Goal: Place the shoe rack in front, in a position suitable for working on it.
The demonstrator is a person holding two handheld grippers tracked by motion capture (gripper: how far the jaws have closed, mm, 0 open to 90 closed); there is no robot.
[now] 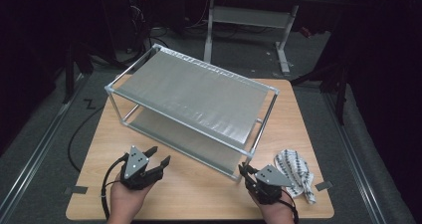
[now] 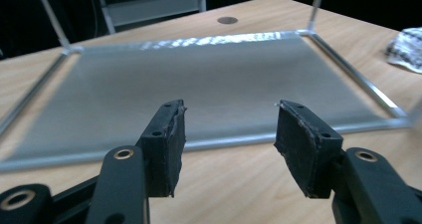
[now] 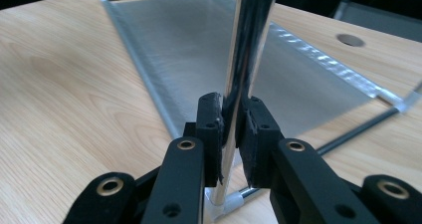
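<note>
While the left gripper (image 1: pixel 152 163) waits wide open and empty near the rack (image 1: pixel 189 92) standing mid-table, the right gripper (image 1: pixel 245 172) clamps the rack's near corner post (image 3: pixel 246 59). Keep that grip low and square. The right gripper view confirms pad contact; the high view adds the patterned cloth (image 1: pixel 297 169).

Dim room, grey carpet floor (image 1: pixel 54 119), white-legged desk (image 1: pixel 249 17) behind.

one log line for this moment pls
right claw: shut on rack post, near corner | left claw: open, holds nothing, faces lower shelf | patterned cloth: on table, right of rack
</note>
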